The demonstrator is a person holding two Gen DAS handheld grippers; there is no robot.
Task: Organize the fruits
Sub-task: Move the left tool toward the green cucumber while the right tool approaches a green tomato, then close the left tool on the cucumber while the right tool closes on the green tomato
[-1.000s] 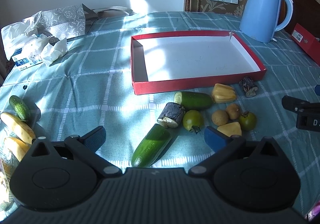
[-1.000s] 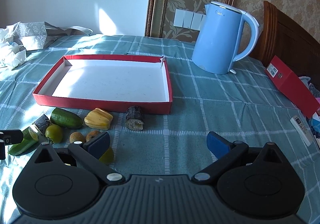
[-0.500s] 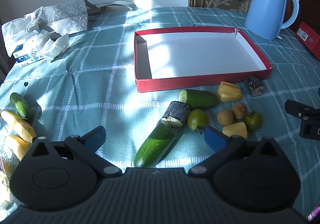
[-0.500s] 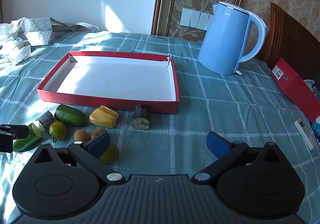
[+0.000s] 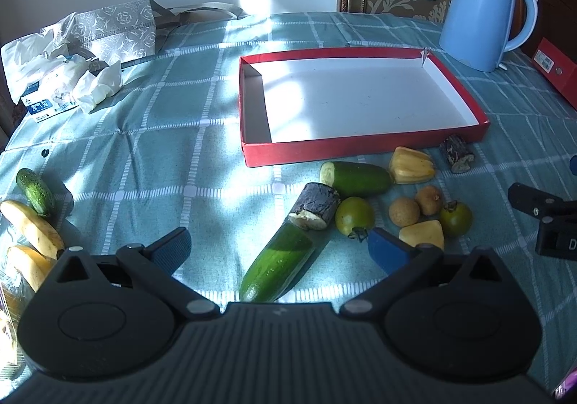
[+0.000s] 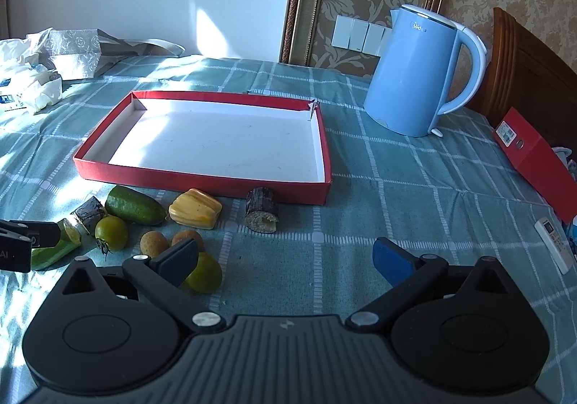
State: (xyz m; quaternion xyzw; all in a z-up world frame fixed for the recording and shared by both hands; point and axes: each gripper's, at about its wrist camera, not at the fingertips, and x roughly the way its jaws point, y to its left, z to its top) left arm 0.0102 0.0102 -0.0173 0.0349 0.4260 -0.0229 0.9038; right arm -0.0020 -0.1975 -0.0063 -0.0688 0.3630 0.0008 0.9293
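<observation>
the fruits (image 5: 375, 202) lie loose on the checked green tablecloth (image 5: 144, 151), just in front of the red tray's (image 5: 364, 151) near wall. the left gripper (image 5: 279, 247) hangs low over the long cucumber (image 5: 279, 259), fingers spread wide and holding nothing, and the right gripper (image 6: 286, 256) hovers to the right of the pile, equally wide and unladen. a blue kettle (image 6: 420, 72) stands behind the tray by the patterned wall.

1. Hard sunlight falls in patches across the cloth (image 5: 155, 137) and inside the tray (image 5: 364, 151), nearly blown out there.
2. A bright patch hits the wall (image 6: 209, 21).
3. Fruit casts sharp dark shadows.
4. Fisheye bending curves the edges; focus is crisp throughout.
</observation>
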